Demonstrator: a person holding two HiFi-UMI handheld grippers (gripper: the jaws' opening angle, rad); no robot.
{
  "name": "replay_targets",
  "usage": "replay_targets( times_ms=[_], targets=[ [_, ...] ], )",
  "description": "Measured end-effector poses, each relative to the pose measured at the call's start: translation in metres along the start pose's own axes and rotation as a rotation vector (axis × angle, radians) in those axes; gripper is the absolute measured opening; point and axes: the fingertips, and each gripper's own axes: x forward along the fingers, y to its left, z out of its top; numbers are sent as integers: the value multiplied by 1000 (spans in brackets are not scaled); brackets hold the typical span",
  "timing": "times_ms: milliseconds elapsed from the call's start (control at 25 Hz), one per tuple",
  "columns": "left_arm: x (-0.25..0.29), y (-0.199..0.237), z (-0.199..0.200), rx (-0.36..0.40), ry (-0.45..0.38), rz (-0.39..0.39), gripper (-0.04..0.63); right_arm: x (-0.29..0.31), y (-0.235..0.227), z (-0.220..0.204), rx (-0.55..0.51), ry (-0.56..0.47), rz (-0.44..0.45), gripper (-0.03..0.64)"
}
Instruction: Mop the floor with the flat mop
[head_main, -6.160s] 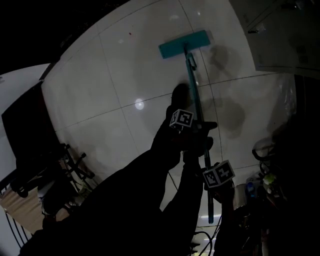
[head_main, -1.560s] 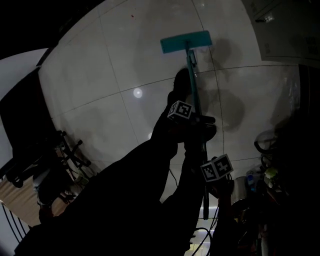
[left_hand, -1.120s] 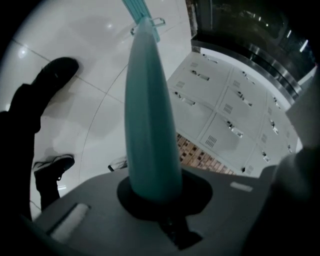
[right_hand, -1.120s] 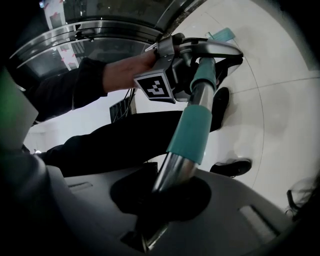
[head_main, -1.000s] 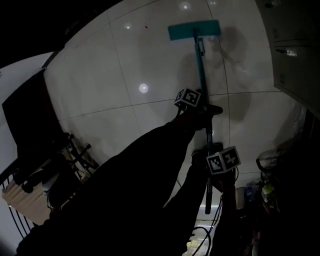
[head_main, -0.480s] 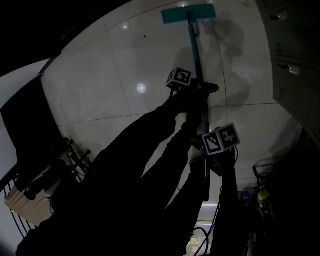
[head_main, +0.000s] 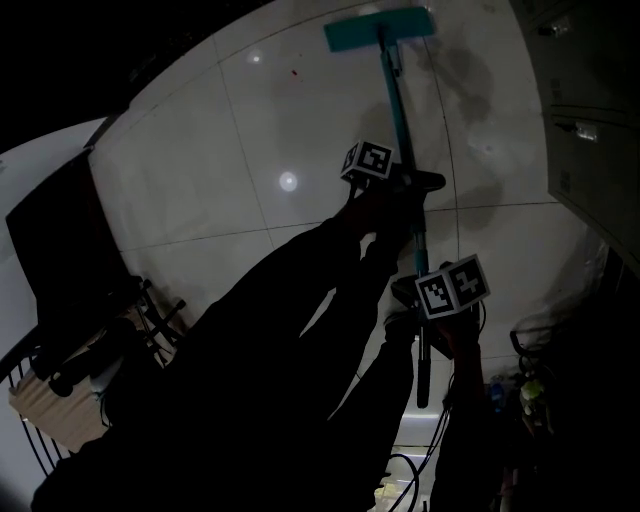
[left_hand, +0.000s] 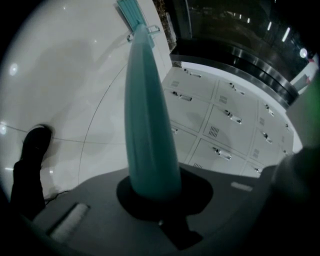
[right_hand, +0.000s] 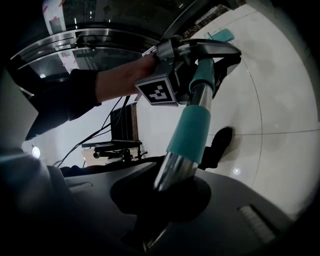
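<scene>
glossy white tiled floor (head_main: 200, 180), grey locker bank (head_main: 590, 120) along its right side. long flat mop (head_main: 397, 110) runs out ahead of me. its teal pole (left_hand: 145, 100) slants down to the teal rectangular pad (head_main: 380, 28), which sits flat on the tiles at the far end. left gripper (left_hand: 152, 185) is clamped on the pole's teal sleeve, further out. right gripper (right_hand: 167, 187) is clamped on the bare metal section nearer me. reads as mid-stroke, pad near full reach. next move, my call: draw the pole back with the pad flat and both clamps tight, then step over a lane.
</scene>
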Motion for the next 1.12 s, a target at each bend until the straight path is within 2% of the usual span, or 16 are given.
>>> replay_targets(
  times_ms=[480, 760, 920, 1120],
  targets=[
    [13, 58, -168, -20, -9, 7, 37, 29, 18, -175, 7, 37, 2, 61],
    [28, 95, -267, -36, 35, 41, 37, 47, 18, -277, 32, 41, -8, 52],
    [33, 114, -307, -50, 60, 58, 35, 57, 19, -317, 40, 43, -6, 49],
    [32, 127, -334, -61, 84, 81, 35, 68, 26, -340, 60, 23, 27, 49]
  ],
)
